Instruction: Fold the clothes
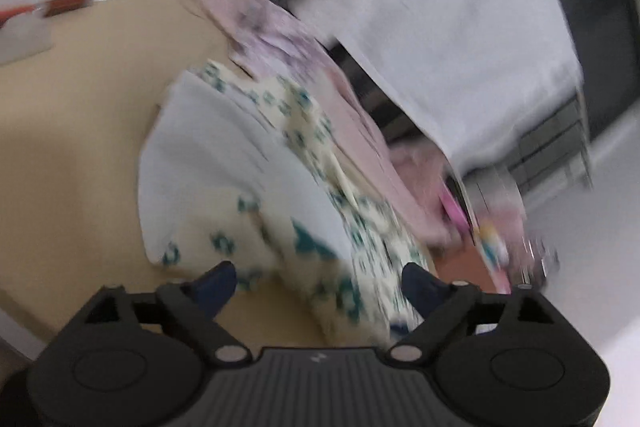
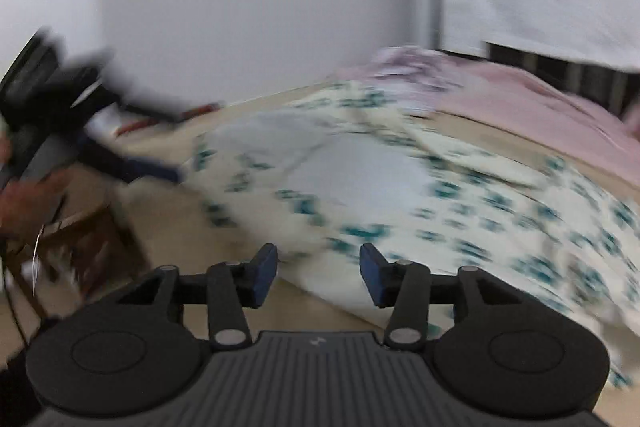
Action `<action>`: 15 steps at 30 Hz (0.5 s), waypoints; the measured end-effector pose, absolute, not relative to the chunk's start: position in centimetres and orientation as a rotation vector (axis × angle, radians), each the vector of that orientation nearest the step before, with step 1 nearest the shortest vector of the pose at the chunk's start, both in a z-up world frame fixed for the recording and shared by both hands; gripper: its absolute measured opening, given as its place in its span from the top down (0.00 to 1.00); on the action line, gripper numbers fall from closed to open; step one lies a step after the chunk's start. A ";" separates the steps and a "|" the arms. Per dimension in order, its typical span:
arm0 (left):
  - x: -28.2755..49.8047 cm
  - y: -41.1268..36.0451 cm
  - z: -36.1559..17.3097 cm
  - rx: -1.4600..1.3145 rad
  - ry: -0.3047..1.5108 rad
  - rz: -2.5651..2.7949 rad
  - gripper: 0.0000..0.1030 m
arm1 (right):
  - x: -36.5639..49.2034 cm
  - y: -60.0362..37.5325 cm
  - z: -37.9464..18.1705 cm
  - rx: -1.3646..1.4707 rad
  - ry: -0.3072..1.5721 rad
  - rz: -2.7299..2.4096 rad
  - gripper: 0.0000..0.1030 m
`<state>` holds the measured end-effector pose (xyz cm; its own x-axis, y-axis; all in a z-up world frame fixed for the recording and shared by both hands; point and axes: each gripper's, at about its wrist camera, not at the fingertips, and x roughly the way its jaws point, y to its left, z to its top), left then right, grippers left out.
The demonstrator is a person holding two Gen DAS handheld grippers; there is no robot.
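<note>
A cream garment with teal flower print (image 1: 312,163) lies partly folded on the tan table (image 1: 72,131), its pale inner side turned up. It also shows in the right wrist view (image 2: 400,187). My left gripper (image 1: 320,279) is open just above the garment's near edge, holding nothing. My right gripper (image 2: 318,271) is open and empty, low over the garment's front edge. The left gripper (image 2: 120,163) shows at the left of the right wrist view, near the garment's far corner. Both views are motion-blurred.
A pink garment (image 2: 540,107) and a lilac patterned one (image 1: 272,31) lie behind the print garment. A white sheet (image 1: 460,27) hangs beyond the table. A wooden stool (image 2: 80,239) stands left of the table. A red-and-white object (image 1: 40,19) sits at the table's far corner.
</note>
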<state>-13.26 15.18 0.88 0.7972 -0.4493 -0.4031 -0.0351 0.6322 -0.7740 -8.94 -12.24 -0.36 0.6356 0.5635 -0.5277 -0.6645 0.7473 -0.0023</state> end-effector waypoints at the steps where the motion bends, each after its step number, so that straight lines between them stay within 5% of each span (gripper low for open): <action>1: -12.6 15.1 0.6 -0.886 0.617 -0.218 0.16 | -8.6 -11.5 -0.6 -0.206 0.544 0.706 0.54; 4: -11.7 15.0 0.3 -0.916 0.566 -0.161 0.23 | -7.4 -11.1 -1.2 -0.152 0.580 0.713 0.55; 7: -10.7 14.9 -0.3 -0.893 0.581 -0.173 0.93 | -7.2 -11.7 -1.2 -0.121 0.591 0.722 0.56; 12: -13.2 14.3 2.3 -0.636 0.375 -0.175 0.97 | -7.7 -11.9 -1.0 -0.090 0.623 0.713 0.79; 15: -14.2 13.1 2.4 -0.455 0.443 -0.065 0.96 | -7.8 -11.9 -1.0 -0.083 0.632 0.713 0.79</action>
